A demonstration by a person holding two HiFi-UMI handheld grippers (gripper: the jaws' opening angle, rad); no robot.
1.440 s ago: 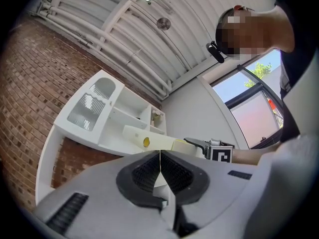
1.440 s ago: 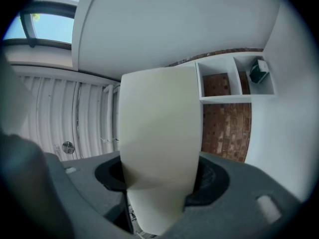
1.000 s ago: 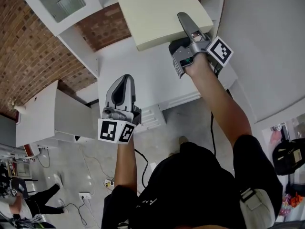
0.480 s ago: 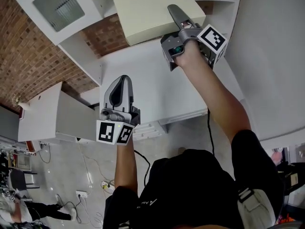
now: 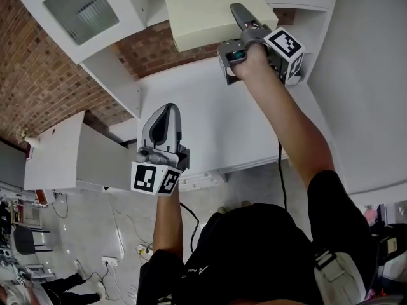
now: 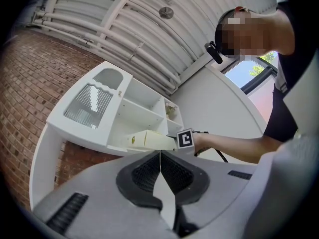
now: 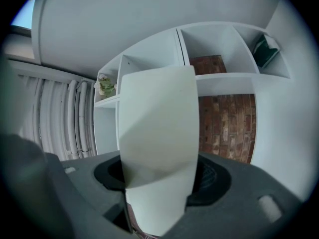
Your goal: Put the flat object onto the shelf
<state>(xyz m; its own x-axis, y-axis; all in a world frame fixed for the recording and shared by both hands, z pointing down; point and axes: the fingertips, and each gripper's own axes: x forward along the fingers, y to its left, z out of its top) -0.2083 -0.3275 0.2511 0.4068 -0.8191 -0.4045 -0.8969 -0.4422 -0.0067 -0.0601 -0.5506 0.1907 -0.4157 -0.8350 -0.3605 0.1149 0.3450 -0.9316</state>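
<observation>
The flat object is a cream flat box [image 5: 206,11] [image 7: 157,128]. My right gripper [image 5: 240,16] [image 7: 157,183] is shut on its near end and holds it up in front of the white shelf unit [image 5: 117,75] [image 7: 149,59]. In the right gripper view the box stands on edge between the pads and hides the middle compartments. My left gripper [image 5: 166,116] [image 6: 160,156] hangs lower and to the left, shut with nothing in it. Seen from the left gripper view, the box [image 6: 147,140] juts from the right gripper's marker cube [image 6: 185,139] at the shelf's lower level.
A frosted-glass cabinet door [image 5: 79,5] is at the top left, with the brick wall [image 5: 32,75] behind the shelves. A small plant [image 7: 104,85] and a green thing [image 7: 265,48] sit in outer compartments. A white counter [image 5: 203,113] lies below.
My right gripper has carried the box up and a little to the right, closer to the shelf. The left gripper has stayed nearly still.
</observation>
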